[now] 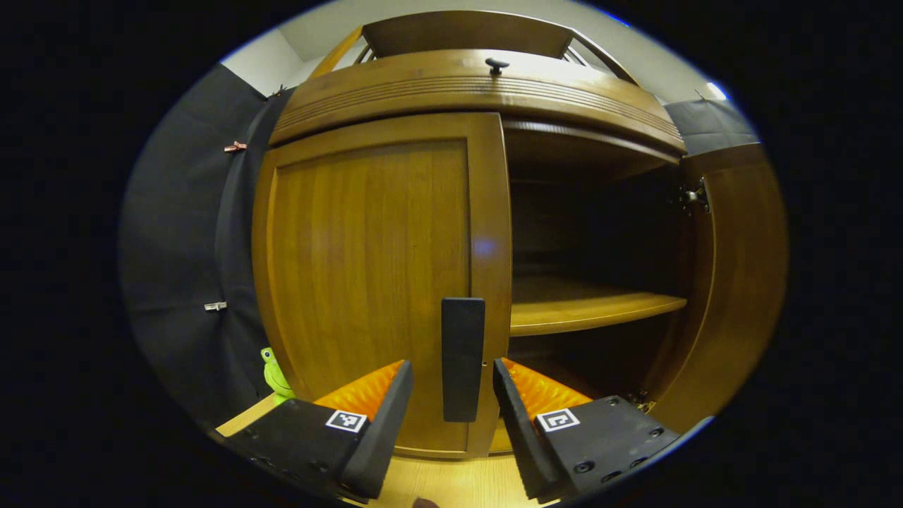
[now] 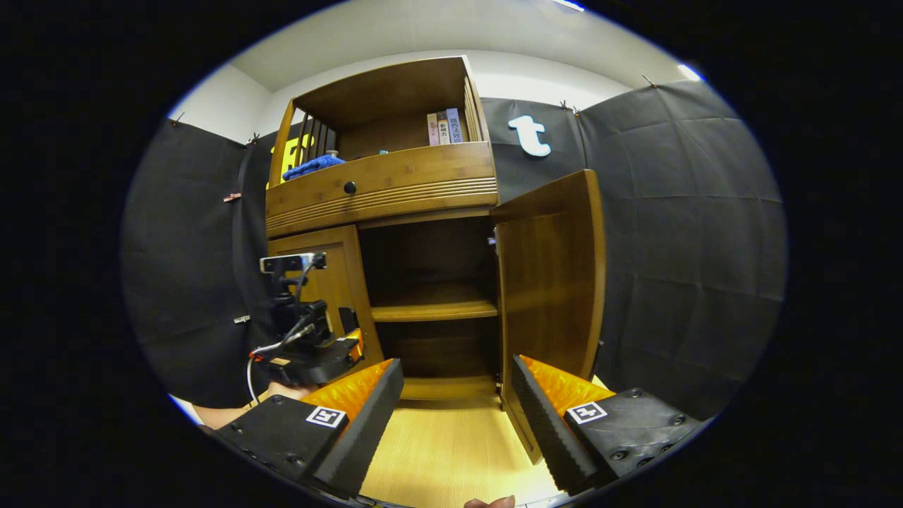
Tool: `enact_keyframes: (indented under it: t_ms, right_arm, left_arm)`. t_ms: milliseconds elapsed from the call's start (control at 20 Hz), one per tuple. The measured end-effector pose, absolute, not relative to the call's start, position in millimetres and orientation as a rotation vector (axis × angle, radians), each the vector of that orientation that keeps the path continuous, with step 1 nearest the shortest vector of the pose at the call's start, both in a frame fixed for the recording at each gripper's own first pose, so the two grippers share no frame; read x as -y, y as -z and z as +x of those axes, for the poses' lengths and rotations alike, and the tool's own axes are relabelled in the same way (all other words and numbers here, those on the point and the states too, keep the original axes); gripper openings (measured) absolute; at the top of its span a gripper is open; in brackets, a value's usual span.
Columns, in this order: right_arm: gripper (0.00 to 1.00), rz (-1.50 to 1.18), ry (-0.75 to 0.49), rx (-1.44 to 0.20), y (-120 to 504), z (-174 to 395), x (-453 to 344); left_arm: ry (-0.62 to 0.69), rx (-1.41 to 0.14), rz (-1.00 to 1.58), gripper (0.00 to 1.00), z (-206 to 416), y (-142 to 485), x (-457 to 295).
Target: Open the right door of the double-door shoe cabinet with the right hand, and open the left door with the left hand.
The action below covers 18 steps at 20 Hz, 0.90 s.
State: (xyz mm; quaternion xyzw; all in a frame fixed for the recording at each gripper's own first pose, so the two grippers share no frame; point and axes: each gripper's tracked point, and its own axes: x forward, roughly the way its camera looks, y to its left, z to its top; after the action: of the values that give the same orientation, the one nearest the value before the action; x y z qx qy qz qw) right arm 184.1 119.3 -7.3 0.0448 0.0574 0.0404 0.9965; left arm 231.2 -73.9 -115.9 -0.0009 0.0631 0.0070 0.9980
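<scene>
Left door's handle (image 1: pixel 463 358) between the open left claw's (image 1: pixel 452 395) fingers.

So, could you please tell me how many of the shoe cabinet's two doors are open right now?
1: the right door stands swung wide open, showing the shelf. The left door is shut, its black handle between the open left gripper fingers.
</scene>
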Motion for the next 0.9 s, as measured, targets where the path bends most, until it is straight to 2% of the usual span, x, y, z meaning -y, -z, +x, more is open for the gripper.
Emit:
enact_keyframes:
  t_ms: [150, 200, 300, 450, 700, 900]
  right_arm:
    - [0.98, 0.067, -0.081, -0.124, 12, 186, -114]
    - [1.0, 0.081, -0.033, -0.132, 13, 186, -109]
    - [0.98, 0.087, -0.011, -0.128, 11, 185, -107]
    - [1.0, 0.111, -0.001, -0.145, 13, 184, -107]
    - [0.98, 0.125, 0.012, -0.14, 11, 179, -99]
    - [0.98, 0.132, 0.019, -0.139, 8, 164, -104]
  left_arm:
    - [-0.028, -0.136, 0.006, 0.62, 247, 122, 75]
    - [-0.05, -0.184, 0.041, 0.36, 257, 130, 77]
    - [-0.053, -0.202, 0.021, 0.36, 256, 132, 77]
    - [-0.027, -0.193, 0.023, 0.36, 251, 131, 76]
    - [-0.032, -0.189, 0.04, 0.3, 240, 120, 72]
    - [-0.04, -0.184, 0.037, 0.28, 195, 118, 56]
